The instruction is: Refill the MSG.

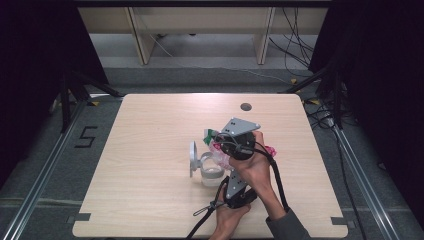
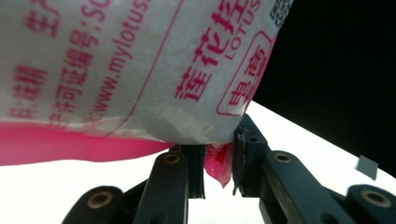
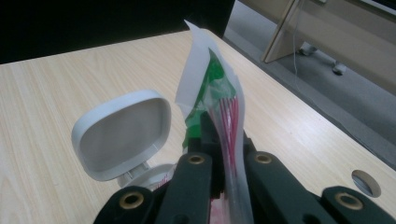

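The pouch, white with pink print, is suspended over the clear container near bench centre. Legible text: "www.mylotus", "LOTUS", and Chinese characters, "莲花" among them; a QR code sits at the 1 o'clock corner in the left gripper view. The left gripper pinches a pink bottom corner between its jaws. The right gripper clamps the green-and-white top edge, jaws pressed together. The white hinged lid stands open at 9 o'clock of the container.
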Demonstrator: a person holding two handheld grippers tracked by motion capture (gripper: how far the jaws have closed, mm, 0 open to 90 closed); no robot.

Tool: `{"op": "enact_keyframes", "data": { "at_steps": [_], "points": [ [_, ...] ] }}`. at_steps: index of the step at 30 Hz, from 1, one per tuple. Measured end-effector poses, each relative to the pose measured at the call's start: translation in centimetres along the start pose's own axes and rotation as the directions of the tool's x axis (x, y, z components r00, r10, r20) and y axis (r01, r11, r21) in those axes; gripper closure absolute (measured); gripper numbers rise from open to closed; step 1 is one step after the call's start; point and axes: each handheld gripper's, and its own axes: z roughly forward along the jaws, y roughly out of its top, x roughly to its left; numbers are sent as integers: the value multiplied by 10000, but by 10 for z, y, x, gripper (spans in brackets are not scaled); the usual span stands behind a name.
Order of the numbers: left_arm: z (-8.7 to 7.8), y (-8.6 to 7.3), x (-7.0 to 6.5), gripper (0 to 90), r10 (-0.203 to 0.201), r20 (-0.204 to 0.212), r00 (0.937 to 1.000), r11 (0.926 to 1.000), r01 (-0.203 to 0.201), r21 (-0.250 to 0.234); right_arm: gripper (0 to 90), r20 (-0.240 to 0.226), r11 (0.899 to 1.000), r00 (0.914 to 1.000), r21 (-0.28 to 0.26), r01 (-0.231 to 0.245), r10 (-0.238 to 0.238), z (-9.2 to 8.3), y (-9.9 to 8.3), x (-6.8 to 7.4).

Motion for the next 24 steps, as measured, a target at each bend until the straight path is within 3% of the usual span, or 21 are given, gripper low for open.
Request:
{"op": "enact_keyframes", "data": {
  "at_steps": [7, 12, 14, 20, 21, 22, 23, 24],
  "points": [
    [1, 2, 0, 762, -21, -52, 10000, 10000, 21, -91, 900, 188, 9996, 9996, -171, 237, -233, 0, 2, 1],
    [2, 4, -1, 762, -52, -75, 10000, 9998, 51, -187, 900, 72, 9987, 9989, -209, 475, -474, 0, 4, 1],
    [2, 4, 0, 762, -31, -95, 9999, 9998, 30, -181, 900, 132, 9995, 9996, -207, 238, -236, -1, 4, 3],
    [2, 6, 0, 762, -28, -105, 9999, 9997, 26, -260, 900, 107, 9991, 9995, -270, 312, -309, -1, 5, 3],
    [2, 6, -1, 762, -51, -91, 9999, 9996, 48, -288, 900, 52, 9983, 9988, -301, 494, -493, 0, 6, 2],
    [5, 5, -4, 762, -601, 62, 9982, 9951, 604, -780, 900, 52, 9983, 9988, -301, 494, -493, 0, 6, 2],
    [6, 6, -6, 762, -741, 87, 9972, 9928, 746, -934, 900, 19, 9984, 9988, -288, 490, -490, -1, 6, 3],
    [2, 6, 0, 762, -40, -68, 10000, 9994, 37, -338, 900, 41, 9981, 9986, -300, 535, -534, 0, 7, 3]
  ]
}}
